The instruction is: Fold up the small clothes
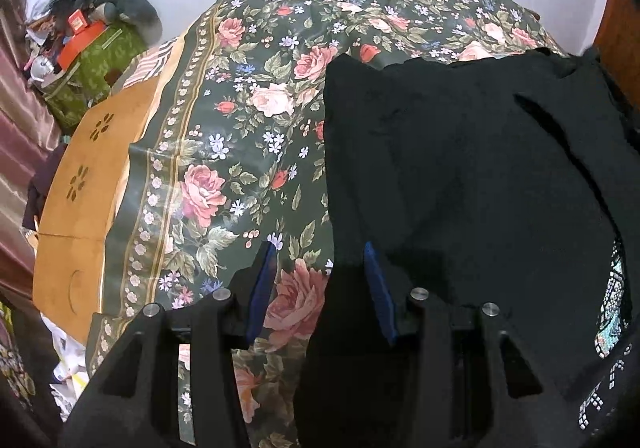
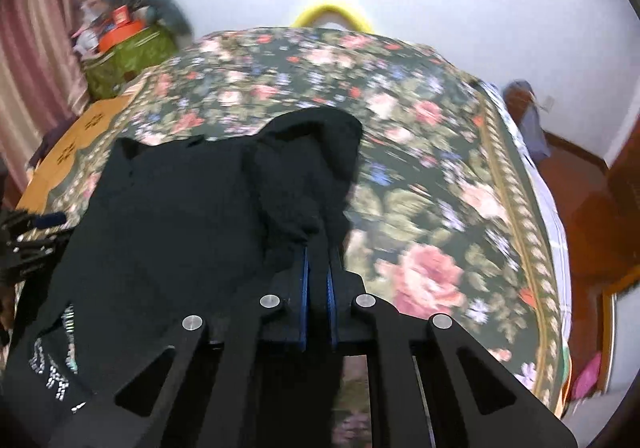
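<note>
You have one black, soft-knit garment (image 1: 460,168) spread flat over the desk, which is draped in a glossy dark-green oilcloth (image 1: 240,128) printed with pink roses; the garment carries a patch of small beaded or sequinned trim near its closest edge (image 2: 56,364). Your two tongs are both black with blue pads. Your left tongs (image 1: 320,284) stand wide apart at the garment's left edge, one finger over the bare oilcloth and the other over the black fabric, gripping nothing. Your right tongs (image 2: 317,272) are pinched narrow on a bunched fold of that same garment, lifting it into a rounded hump above the flat part. Beyond the oilcloth's edge lies one tan wooden panel (image 1: 80,188) with cut-out petal shapes, and one green patterned box (image 1: 96,68) topped with clutter.
</note>
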### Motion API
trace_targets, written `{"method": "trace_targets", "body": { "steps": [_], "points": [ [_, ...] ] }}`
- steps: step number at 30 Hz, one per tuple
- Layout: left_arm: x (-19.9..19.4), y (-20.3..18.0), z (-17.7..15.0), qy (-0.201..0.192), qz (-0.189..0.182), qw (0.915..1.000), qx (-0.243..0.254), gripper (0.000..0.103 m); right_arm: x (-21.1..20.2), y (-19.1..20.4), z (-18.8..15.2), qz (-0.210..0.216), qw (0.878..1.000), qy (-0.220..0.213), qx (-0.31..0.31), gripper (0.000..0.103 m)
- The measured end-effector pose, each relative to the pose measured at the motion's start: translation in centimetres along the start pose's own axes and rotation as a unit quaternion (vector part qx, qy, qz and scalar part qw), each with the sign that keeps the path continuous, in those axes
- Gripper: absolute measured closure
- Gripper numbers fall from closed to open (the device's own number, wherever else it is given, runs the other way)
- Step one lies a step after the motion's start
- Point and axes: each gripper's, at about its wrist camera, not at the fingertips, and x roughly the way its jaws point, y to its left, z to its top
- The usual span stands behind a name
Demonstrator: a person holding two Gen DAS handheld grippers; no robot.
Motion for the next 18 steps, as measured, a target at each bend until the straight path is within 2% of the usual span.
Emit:
{"method": "trace_targets", "body": {
  "steps": [2,4,6,9,12,18],
  "points": [
    [-0.1,0.1,0.0,-0.002,0.003,1.0000,-0.001,0.055,0.2,-0.7,-0.5,0.017,1.000,0.020,0.009,0.095],
    [-0.4,0.2,-0.2,-0.003,0.009,1.0000,-0.001,0.052,-0.7,-0.9,-1.0,0.029,0.999,0.017,0.013,0.090],
    [-1.0,0.6,-0.4,-0.003,0.005,1.0000,-0.005,0.052,-2.0,-1.0,-1.5,0.044,0.999,0.018,0.011,0.072],
    [-2.2,1.4,-1.1,0.000,-0.010,0.9997,-0.023,0.047,-4.1,-1.0,-2.4,0.061,0.998,0.017,0.004,0.058],
    [-3.5,2.6,-2.7,0.012,-0.034,0.9983,-0.045,0.040,-6.1,-0.8,-3.9,0.073,0.997,0.031,-0.014,0.053],
    [-6.2,3.5,-7.9,0.049,-0.078,0.9943,-0.054,0.040,-9.0,-0.9,-8.7,0.107,0.993,0.054,-0.013,0.052]
  ]
}}
